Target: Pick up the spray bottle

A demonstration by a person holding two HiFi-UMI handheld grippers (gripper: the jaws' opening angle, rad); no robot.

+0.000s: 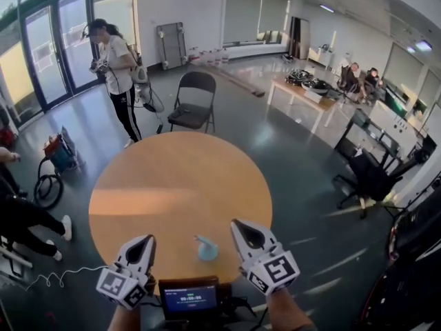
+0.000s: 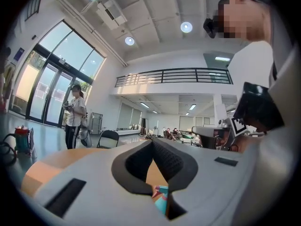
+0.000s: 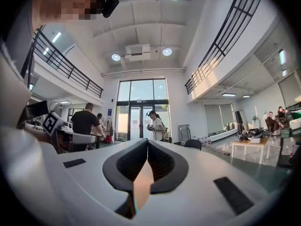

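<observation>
The round wooden worktop (image 1: 172, 185) fills the middle of the head view, bare except for 1 small item near its closest edge. At that edge the 2 claws point level across it. The left claw (image 1: 146, 244) has its jaws pressed together with nothing between the pads, which its own view (image 2: 153, 144) confirms. The right claw (image 1: 242, 228) is likewise closed and empty (image 3: 147, 145).

The spray bottle (image 1: 206, 248), pale blue, sits on the worktop between the 2 claws, apart from both and a little behind their tips, toward the person. Its spray head seems to point at the left claw; whether the body stands or lies I cannot tell from above. In the left gripper view a teal sliver of it (image 2: 161, 197) shows low in the gap under the closed jaws, so it lies below and to the right of that claw's line.

The right claw looks slightly nearer. Either claw would, I judge, have to draw back, open its jaws and turn inward to get them around the bottle.
</observation>
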